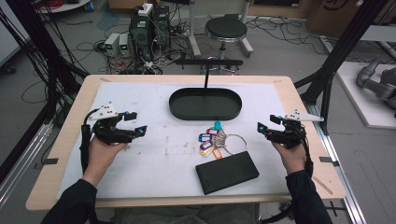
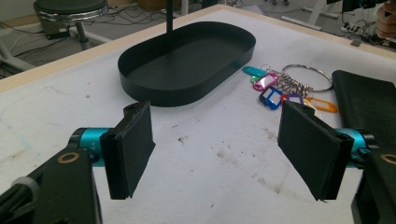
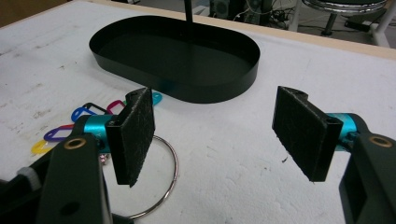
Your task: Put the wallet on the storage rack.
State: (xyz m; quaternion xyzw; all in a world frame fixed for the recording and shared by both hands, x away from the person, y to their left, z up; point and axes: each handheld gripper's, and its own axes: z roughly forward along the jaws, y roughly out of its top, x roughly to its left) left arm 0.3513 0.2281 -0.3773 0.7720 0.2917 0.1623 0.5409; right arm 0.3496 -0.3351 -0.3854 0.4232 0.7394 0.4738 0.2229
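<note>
Keys lie between two open grippers.
The keys (image 1: 215, 140) rest on the bench (image 1: 154, 158) before the tray (image 1: 205, 103), nearer the right gripper (image 1: 268, 124); the left gripper (image 1: 134, 122) is well apart. Both fingers gape, holding nothing.

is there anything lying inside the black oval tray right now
No, the black oval tray holds nothing on its floor, while the key ring with coloured tags lies outside it on the white table cover.

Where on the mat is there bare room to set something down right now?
Free: the wide stretch between the left gripper and the key ring, and the strip right of the black wallet toward the right gripper. Crowded: the middle, where tray, tagged keys and wallet sit close together.
</note>
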